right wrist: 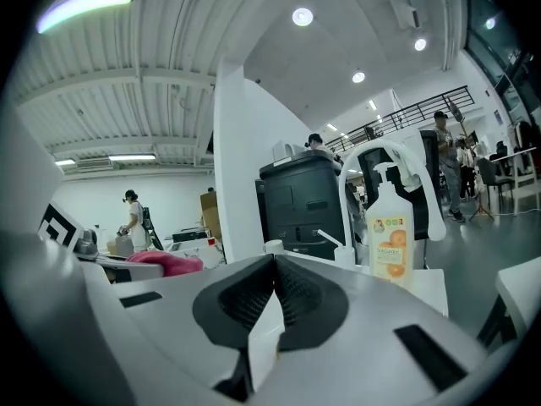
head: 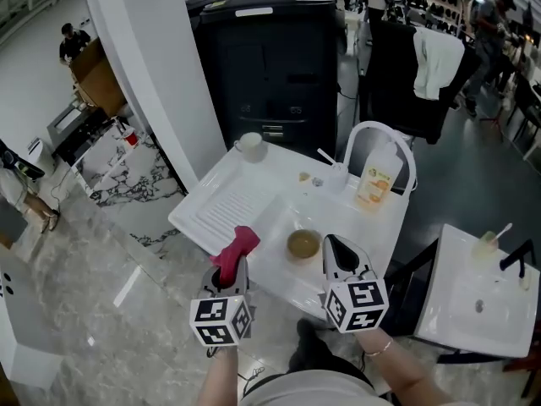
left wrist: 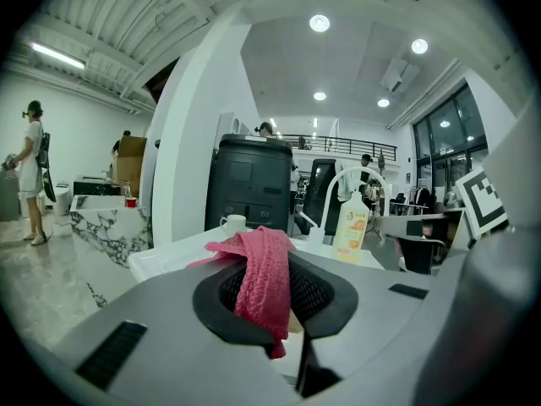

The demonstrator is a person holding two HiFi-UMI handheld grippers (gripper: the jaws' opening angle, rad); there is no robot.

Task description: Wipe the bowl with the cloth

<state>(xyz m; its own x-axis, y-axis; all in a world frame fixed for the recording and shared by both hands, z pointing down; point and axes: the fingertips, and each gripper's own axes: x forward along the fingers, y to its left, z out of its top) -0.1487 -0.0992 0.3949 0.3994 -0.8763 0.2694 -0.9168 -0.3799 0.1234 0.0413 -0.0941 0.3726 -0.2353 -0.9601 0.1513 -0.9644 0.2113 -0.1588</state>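
Left gripper (left wrist: pixel 270 260): jaws pinching the pink knitted cloth (left wrist: pixel 262 282).
Right gripper (right wrist: pixel 275 265): jaws pressed together, nothing between.
Head view alone: small round brown bowl (head: pixel 303 244), just left of the right jaws' tips, right of the cloth.

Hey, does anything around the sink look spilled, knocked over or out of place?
Nothing stands out. The bowl sits upright in the basin, the cup and soap bottle stand upright on the sink top, and no spill shows. The pink cloth is clamped, bunched, in the left gripper.
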